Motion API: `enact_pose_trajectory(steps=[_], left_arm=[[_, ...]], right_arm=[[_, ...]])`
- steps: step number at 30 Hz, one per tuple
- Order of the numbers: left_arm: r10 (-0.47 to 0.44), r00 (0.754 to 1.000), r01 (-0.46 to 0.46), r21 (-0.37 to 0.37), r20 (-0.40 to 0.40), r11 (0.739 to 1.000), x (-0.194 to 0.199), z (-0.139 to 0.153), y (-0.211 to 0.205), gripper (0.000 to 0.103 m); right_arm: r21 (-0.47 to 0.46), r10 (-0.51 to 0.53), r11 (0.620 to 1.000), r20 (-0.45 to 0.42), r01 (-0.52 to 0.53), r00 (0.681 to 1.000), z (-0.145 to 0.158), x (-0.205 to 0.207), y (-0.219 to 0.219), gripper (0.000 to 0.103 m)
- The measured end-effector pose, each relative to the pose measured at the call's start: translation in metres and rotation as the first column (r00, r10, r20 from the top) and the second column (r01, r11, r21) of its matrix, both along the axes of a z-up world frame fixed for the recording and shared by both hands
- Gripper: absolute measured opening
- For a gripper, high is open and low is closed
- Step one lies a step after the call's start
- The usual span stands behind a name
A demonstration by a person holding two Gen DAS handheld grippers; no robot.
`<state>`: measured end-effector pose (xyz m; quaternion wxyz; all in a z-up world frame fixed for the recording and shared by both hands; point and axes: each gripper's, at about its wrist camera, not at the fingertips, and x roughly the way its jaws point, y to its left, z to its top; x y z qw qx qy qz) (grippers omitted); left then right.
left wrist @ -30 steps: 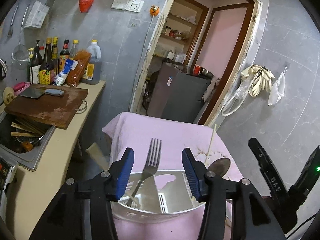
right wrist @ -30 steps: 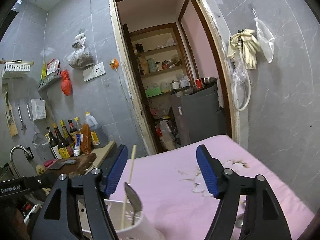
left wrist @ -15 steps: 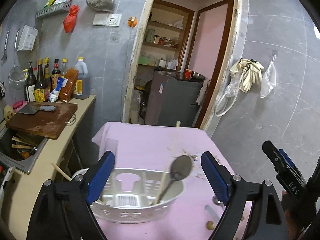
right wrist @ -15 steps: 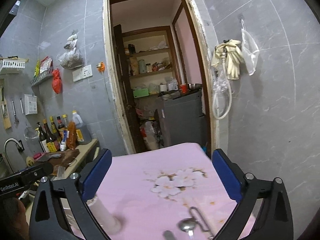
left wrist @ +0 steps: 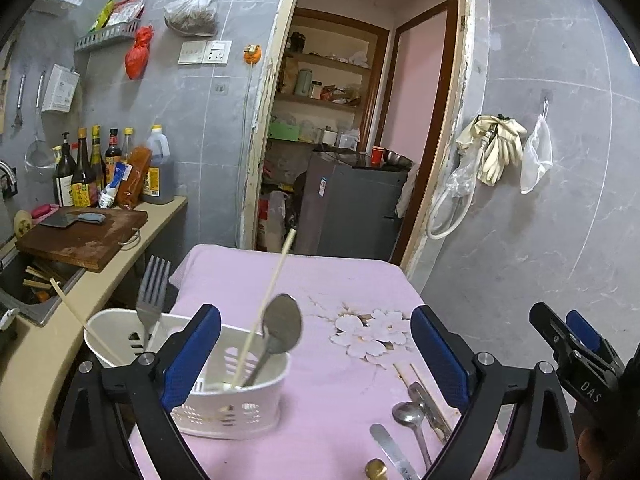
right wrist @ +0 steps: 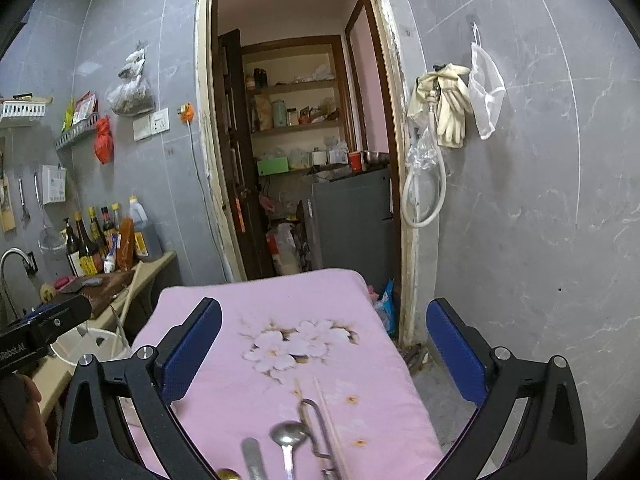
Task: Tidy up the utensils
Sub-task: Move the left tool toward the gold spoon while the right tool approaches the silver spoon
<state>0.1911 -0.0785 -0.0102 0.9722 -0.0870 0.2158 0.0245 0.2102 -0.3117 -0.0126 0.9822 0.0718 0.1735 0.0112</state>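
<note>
A white slotted utensil holder (left wrist: 224, 400) stands at the left of the pink-clothed table (left wrist: 320, 280). It holds a fork (left wrist: 150, 296), a spoon (left wrist: 280, 328) and chopsticks (left wrist: 272, 292). My left gripper (left wrist: 316, 356) is open and empty, just behind the holder. Loose utensils lie at the near right: a spoon (left wrist: 410, 418), a knife handle (left wrist: 390, 448), chopsticks (left wrist: 424, 396). My right gripper (right wrist: 324, 348) is open and empty above them: the spoon (right wrist: 288, 436), chopsticks (right wrist: 328, 420), a metal piece (right wrist: 314, 424). The holder (right wrist: 92, 344) shows at its left.
A counter (left wrist: 100, 280) at the left carries a cutting board with a cleaver (left wrist: 80, 236), bottles (left wrist: 108, 172) and a sink (left wrist: 28, 280). An open doorway (left wrist: 340, 140) with a grey cabinet (left wrist: 352, 216) lies beyond the table. The grey tiled wall with hung gloves (left wrist: 496, 148) is at the right.
Both grippers have pulled back and up from the holder and opened wider. The left view now takes in the whole holder and the loose utensils. The right gripper swung rightward over the loose utensils.
</note>
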Motion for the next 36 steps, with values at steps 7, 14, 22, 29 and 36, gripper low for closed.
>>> enact_pose_trajectory(steps=[7,14,22,29,36], left_arm=[[0.042,0.998,-0.042,0.004,-0.037,0.999,-0.005,-0.019,-0.026,0.096],[0.078,0.989,-0.077,0.008,-0.129,0.997,-0.009,-0.053,-0.042,0.096],[0.085,0.968,-0.091,-0.015,-0.238,0.996,-0.012,-0.091,-0.053,0.096],[0.049,0.950,-0.065,-0.043,-0.309,0.997,-0.010,-0.116,-0.062,0.090],[-0.020,0.924,-0.011,-0.078,-0.382,0.997,-0.004,-0.134,-0.070,0.066]], right_arm=[[-0.008,0.050,0.999,-0.043,-0.050,0.998,-0.021,0.008,-0.019,0.101],[-0.009,0.117,0.993,-0.106,-0.118,0.987,-0.052,0.016,-0.030,0.101],[-0.015,0.215,0.975,-0.205,-0.223,0.955,-0.093,0.030,-0.031,0.100],[0.040,0.306,0.951,-0.286,-0.308,0.908,-0.121,0.042,-0.028,0.088],[0.121,0.416,0.909,-0.339,-0.400,0.844,-0.143,0.048,-0.018,0.044]])
